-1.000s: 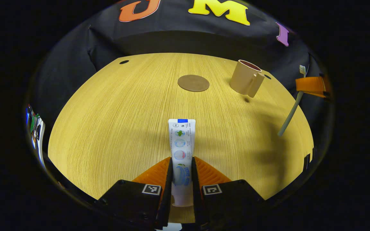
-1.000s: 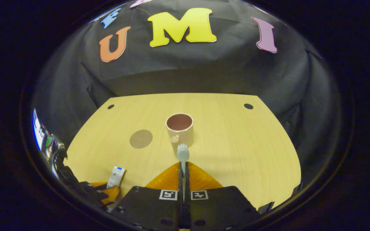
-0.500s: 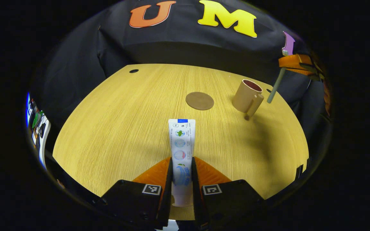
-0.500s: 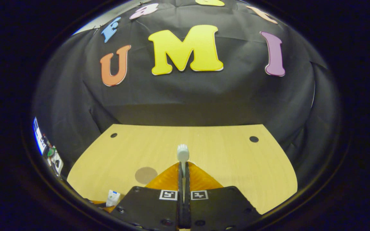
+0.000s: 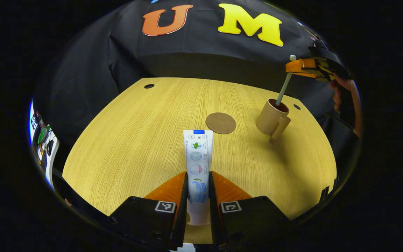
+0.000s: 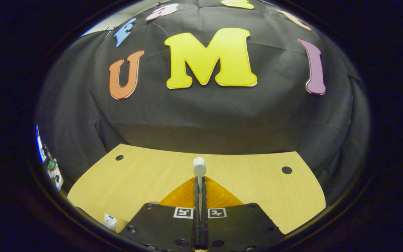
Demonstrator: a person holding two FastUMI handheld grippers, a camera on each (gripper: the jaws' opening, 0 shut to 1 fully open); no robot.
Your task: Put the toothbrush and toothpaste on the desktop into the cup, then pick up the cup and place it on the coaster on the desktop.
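In the left gripper view, the left gripper (image 5: 198,182) pinches the toothpaste (image 5: 198,157) above the desktop (image 5: 135,140). The coaster (image 5: 220,123) lies just left of the cup (image 5: 270,117). Farther right, the right gripper (image 5: 301,65) clamps the toothbrush (image 5: 283,91), whose lower end dips into the cup.

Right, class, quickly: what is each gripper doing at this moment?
Left gripper: closed on the toothpaste.
Right gripper: closed on the toothbrush.
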